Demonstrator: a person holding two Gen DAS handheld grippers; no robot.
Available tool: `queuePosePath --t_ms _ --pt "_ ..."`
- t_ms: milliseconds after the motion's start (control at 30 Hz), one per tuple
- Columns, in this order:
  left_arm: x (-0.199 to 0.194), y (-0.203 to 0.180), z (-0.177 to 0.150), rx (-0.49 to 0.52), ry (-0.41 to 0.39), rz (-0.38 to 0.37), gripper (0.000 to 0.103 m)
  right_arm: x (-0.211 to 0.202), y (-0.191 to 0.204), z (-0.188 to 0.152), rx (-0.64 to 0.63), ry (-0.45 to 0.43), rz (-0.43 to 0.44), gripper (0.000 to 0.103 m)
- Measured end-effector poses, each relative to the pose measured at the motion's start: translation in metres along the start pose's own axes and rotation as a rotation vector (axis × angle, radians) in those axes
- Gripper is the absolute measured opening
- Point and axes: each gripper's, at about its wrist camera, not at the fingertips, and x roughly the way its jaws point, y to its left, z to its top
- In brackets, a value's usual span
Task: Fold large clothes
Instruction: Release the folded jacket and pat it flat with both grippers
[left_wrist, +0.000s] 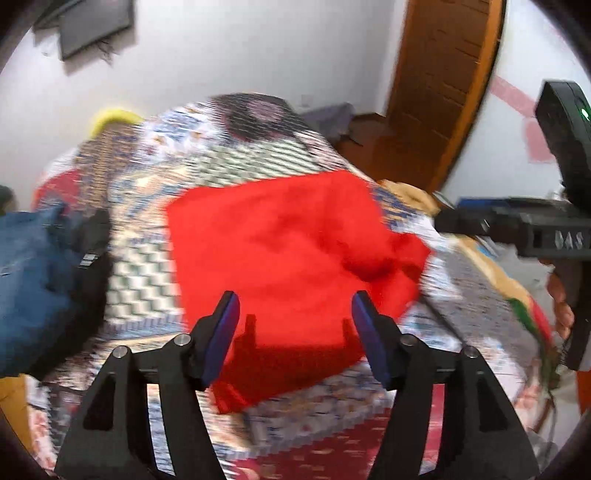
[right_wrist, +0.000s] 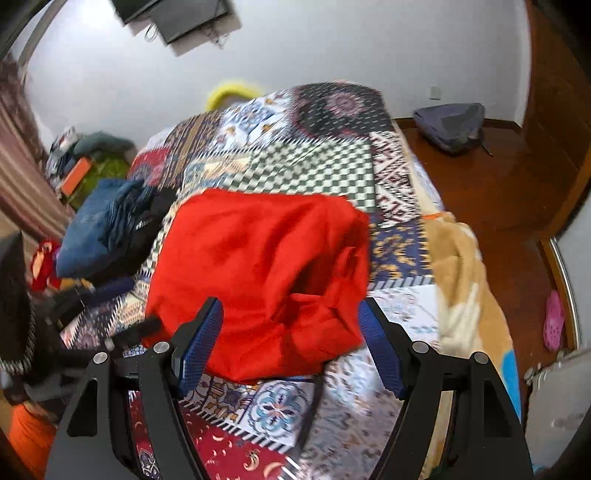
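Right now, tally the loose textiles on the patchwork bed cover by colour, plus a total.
Red: 1, the bright red garment lying part-folded mid-bed.
Blue: 1, the crumpled blue denim garment at the left edge.
Black: 1, the black garment bunched against the denim.
Tan: 1, the tan fleece blanket along the right edge.
Total: 4. Both grippers, left and right, are open and hold nothing.

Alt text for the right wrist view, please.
A red garment lies roughly folded on a patchwork bedspread, beyond the open, empty right gripper. Blue clothes are piled to its left.
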Motion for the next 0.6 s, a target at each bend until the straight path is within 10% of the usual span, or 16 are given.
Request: queuePosePath --t_ms 267,600 --pt "0.057 0.060 -0.039 -0.149 0.155 0.030 0.067 0.068 0.005 0.004 -0.032 0.128 -0.026 0.072" --pt "0.068 0.073 -0.058 -0.165 0.111 0.019 0.079 0.070 -0.070 0.028 0.162 0.099 -0.220 0.072"
